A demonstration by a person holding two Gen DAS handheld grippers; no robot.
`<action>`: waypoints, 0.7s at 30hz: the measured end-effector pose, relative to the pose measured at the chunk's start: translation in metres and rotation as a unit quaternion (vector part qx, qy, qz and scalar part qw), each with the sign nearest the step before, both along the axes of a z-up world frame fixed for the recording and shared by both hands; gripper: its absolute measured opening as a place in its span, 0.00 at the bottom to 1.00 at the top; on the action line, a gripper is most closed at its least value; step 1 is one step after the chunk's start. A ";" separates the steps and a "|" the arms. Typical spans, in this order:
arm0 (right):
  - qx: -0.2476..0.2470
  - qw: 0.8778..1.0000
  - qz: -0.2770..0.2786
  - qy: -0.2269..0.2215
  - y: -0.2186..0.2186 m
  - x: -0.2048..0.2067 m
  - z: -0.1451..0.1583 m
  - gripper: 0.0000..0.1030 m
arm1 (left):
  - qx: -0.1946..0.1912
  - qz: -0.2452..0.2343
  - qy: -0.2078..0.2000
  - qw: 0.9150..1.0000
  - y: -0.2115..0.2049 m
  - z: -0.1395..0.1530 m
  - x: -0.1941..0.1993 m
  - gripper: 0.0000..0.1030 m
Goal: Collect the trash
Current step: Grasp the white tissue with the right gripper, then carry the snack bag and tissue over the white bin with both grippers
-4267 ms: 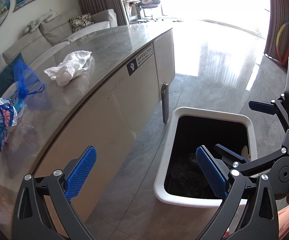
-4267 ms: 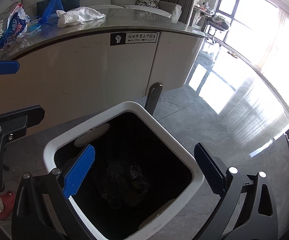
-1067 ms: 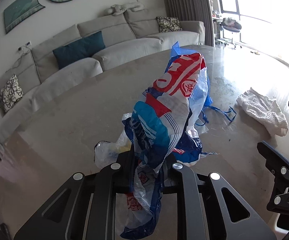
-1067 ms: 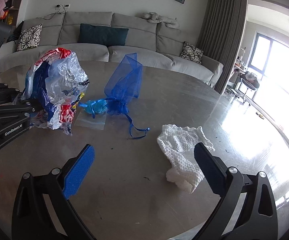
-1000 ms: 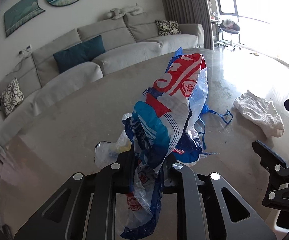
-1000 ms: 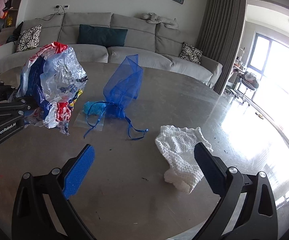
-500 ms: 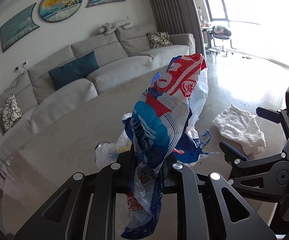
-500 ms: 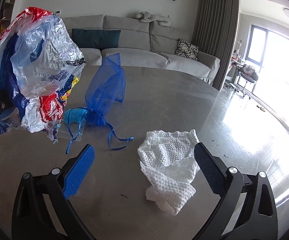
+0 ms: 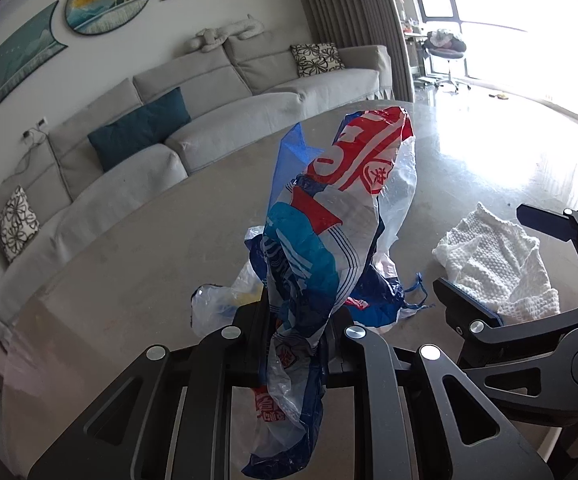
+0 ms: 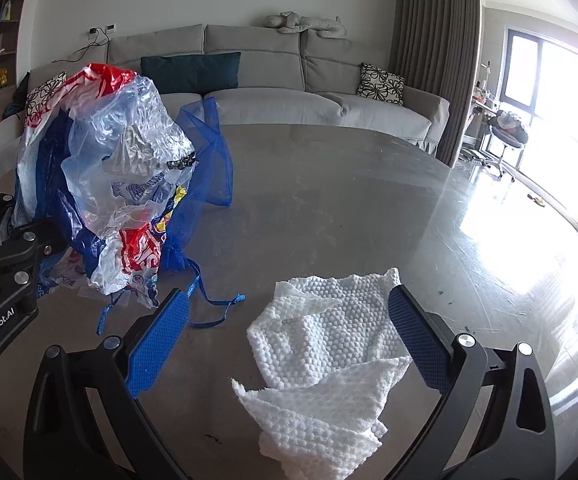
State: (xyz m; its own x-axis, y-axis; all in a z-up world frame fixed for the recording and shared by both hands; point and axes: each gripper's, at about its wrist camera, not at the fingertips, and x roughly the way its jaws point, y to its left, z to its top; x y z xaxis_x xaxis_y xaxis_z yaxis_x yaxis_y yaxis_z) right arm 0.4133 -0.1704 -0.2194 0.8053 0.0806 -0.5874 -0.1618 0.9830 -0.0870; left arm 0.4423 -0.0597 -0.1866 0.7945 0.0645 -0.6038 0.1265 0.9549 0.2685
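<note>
From the left wrist we see the left gripper (image 9: pixel 295 336) clamped narrow on a crumpled red, white and blue plastic bag (image 9: pixel 329 232), which stands up out of the jaws and hides what lies behind it. The right wrist view shows more — a blue mesh drawstring pouch (image 10: pixel 205 184) on the grey table (image 10: pixel 329 184) behind that bag. There, the right gripper (image 10: pixel 287 344) is spread wide, its blue pads (image 10: pixel 157 344) flanking a white crumpled paper towel (image 10: pixel 329 356) without pressing it.
</note>
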 end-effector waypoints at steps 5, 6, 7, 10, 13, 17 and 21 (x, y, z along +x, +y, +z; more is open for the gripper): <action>-0.001 0.999 0.008 0.043 0.002 0.018 -0.010 0.96 | 0.001 0.001 0.000 1.000 -0.005 0.000 0.005 0.18; 0.001 0.998 0.008 0.055 0.001 0.021 -0.014 0.96 | 0.001 0.001 0.000 1.000 -0.008 0.001 0.005 0.18; 0.004 0.998 0.007 0.068 0.000 0.024 -0.016 0.96 | 0.000 0.001 0.000 1.000 -0.009 0.001 0.004 0.18; 0.015 0.995 0.003 0.099 -0.005 0.030 -0.024 0.82 | 0.000 0.001 -0.002 1.000 -0.008 0.001 0.003 0.18; 0.024 0.994 -0.009 0.108 -0.009 0.032 -0.028 0.56 | -0.002 0.000 -0.003 1.000 -0.006 0.001 0.000 0.18; 0.004 0.995 -0.009 0.099 -0.003 0.028 -0.027 0.07 | -0.003 0.000 -0.006 1.000 -0.003 0.003 -0.004 0.18; -0.023 0.996 -0.003 0.086 0.007 0.012 -0.026 0.06 | -0.006 0.001 -0.009 1.000 -0.001 0.008 -0.011 0.18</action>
State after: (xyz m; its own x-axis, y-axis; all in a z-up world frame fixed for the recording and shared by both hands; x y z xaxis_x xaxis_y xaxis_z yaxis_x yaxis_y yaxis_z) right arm 0.4249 -0.1634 -0.2458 0.6927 0.0464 -0.7197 -0.1723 0.9797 -0.1027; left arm 0.4310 -0.0603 -0.1782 0.8049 0.0580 -0.5906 0.1204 0.9586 0.2582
